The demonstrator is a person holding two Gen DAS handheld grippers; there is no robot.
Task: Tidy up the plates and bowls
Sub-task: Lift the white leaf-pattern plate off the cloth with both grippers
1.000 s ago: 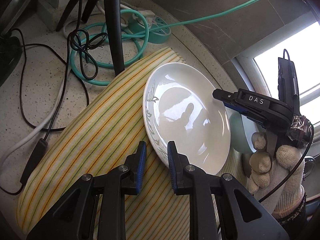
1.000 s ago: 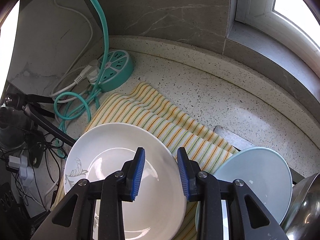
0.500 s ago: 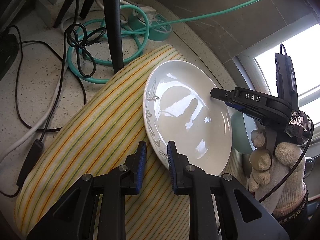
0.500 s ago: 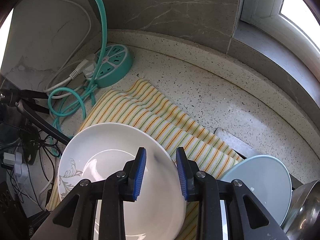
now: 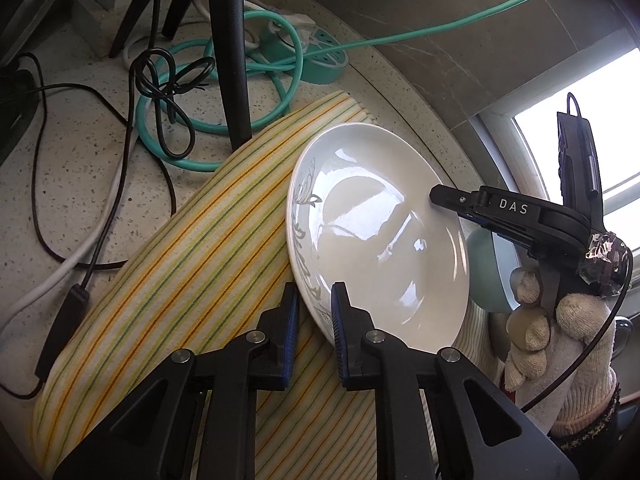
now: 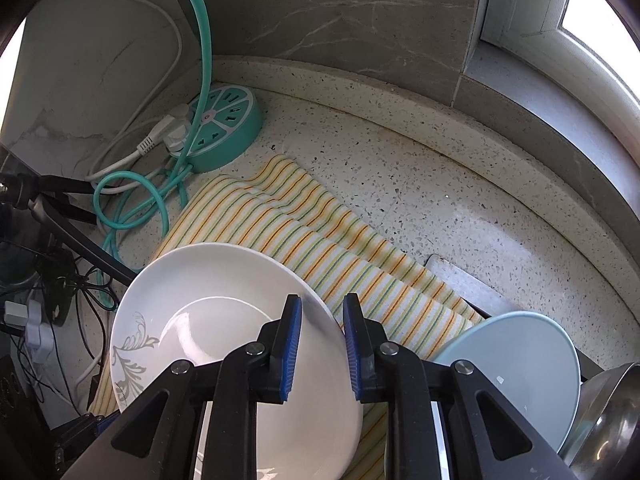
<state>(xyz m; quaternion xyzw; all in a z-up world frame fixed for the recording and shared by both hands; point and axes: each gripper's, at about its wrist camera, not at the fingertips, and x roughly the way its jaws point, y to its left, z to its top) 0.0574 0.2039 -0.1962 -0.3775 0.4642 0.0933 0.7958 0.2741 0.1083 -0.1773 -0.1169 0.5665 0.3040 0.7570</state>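
Observation:
A white plate (image 5: 380, 240) with a grey leaf pattern hangs tilted over the striped towel (image 5: 180, 280). My left gripper (image 5: 314, 312) has the plate's near rim between its pads and is closing tighter on it. My right gripper (image 6: 320, 328) straddles the opposite rim (image 6: 224, 320), jaws closing. Its left pad lies on the plate's inner face, and a sliver of towel shows before the right pad. In the left wrist view the right gripper (image 5: 440, 196) reaches over the far rim, held by a gloved hand (image 5: 560, 332). A pale blue bowl (image 6: 516, 364) stands on edge to the right.
A teal round power strip (image 6: 224, 132) with teal, white and black cables (image 5: 168, 92) lies at the back left. A black tripod leg (image 5: 232, 52) stands by the towel. A steel bowl (image 6: 612, 420) sits at the far right, with the wall and window ledge (image 6: 540, 92) behind.
Both grippers' jaws have narrowed around the plate's rim, the right one more. In the right wrist view the plate has shifted slightly up and right. Neither hand has travelled.

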